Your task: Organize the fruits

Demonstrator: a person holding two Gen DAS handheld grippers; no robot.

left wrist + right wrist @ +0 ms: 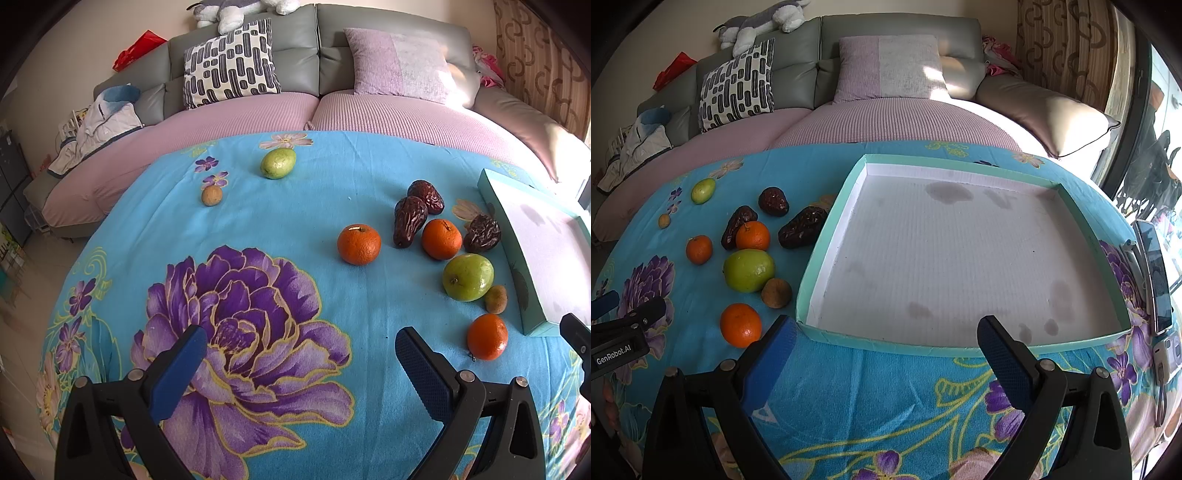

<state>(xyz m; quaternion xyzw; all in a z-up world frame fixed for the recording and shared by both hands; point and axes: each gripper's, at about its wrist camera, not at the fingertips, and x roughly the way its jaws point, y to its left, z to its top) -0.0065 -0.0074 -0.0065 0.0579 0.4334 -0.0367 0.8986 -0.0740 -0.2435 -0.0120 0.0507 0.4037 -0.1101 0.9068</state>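
The left claw (pixel 301 350) stands wide open with nothing between its blue pads, poised over the big purple flower printed on the blue cloth of the tabletop (pixel 295 206). Ahead of it and to its right lie the fruits: an orange (pixel 358 244) nearest its centre line, then two dark red dates (pixel 409 220), a second orange (pixel 441 238) touching one of them, a third date (pixel 482 233), a large green fruit (pixel 468 277) with a small brown fruit (pixel 496 299) just beside it, and a third orange (pixel 487 336) close to its right finger. Far ahead to its left sit a smaller green fruit (pixel 278 164) and a little tan fruit (pixel 211 195), well apart from the rest. The right claw (pixel 888 332) is likewise spread wide and holds nothing; directly ahead of it is the shallow teal-rimmed tray (pixel 871 341), its white floor stained and bare of fruit. At the left edge of the right wrist view the other tool bears the legible label "GenRobot.AI" (pixel 613 354). A phone (pixel 1154 275) leans upright to the tray's right.
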